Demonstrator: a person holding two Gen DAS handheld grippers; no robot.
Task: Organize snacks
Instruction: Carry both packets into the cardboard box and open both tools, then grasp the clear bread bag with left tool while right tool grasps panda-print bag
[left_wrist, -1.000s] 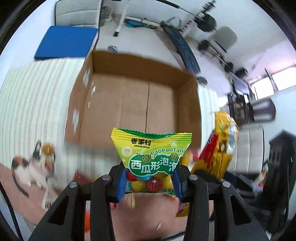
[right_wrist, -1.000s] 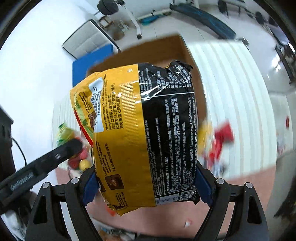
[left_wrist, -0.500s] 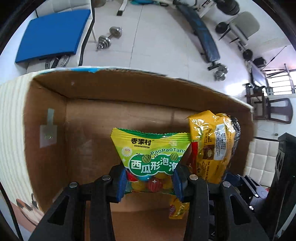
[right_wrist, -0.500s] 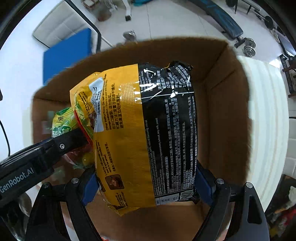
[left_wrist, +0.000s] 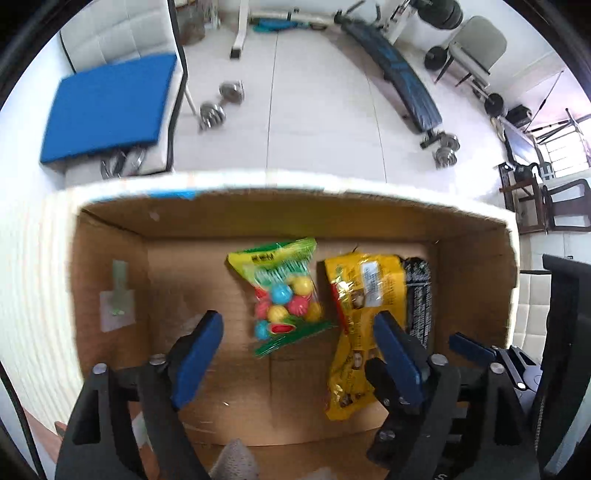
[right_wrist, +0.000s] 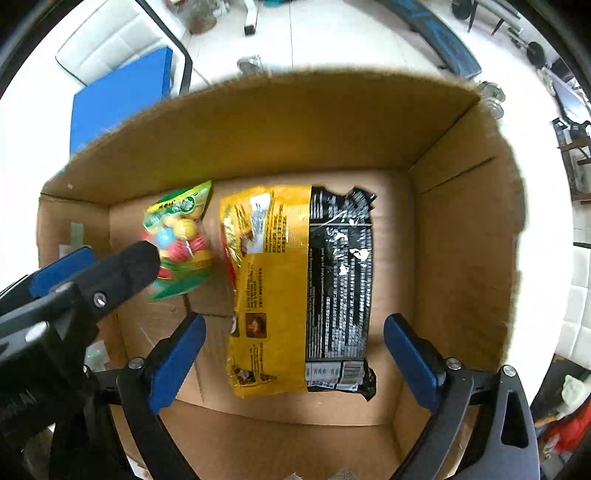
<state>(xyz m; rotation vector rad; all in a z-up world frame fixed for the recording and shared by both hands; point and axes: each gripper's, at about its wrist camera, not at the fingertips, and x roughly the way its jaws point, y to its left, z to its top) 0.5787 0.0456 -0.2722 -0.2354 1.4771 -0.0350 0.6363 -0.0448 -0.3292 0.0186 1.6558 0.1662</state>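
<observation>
Left gripper (left_wrist: 295, 354): fingers spread wide, nothing between them, hovering above the cardboard box (left_wrist: 110, 258)
Left view, candy bag (left_wrist: 284, 291): green-and-yellow pouch of coloured balls, lying on the box floor near the far wall, slightly blurred
Left view, yellow-and-black packet (left_wrist: 365, 314): flat on the floor just right of the candy bag, partly behind the right-hand blue pad
Right gripper (right_wrist: 295, 362): fingers also wide apart, holding nothing, poised over the same box (right_wrist: 461, 240)
Right view, packet (right_wrist: 299, 291): lying flat mid-floor, clear of both pads
Right view, candy pouch (right_wrist: 181, 236): just left of the packet, partly hidden by the other tool's black finger
Progress: 2 snacks inside the box, both free of any grip
Remaining: hard to judge; something red at the lower right edge (right_wrist: 569, 424) may be more snacks outside the box
</observation>
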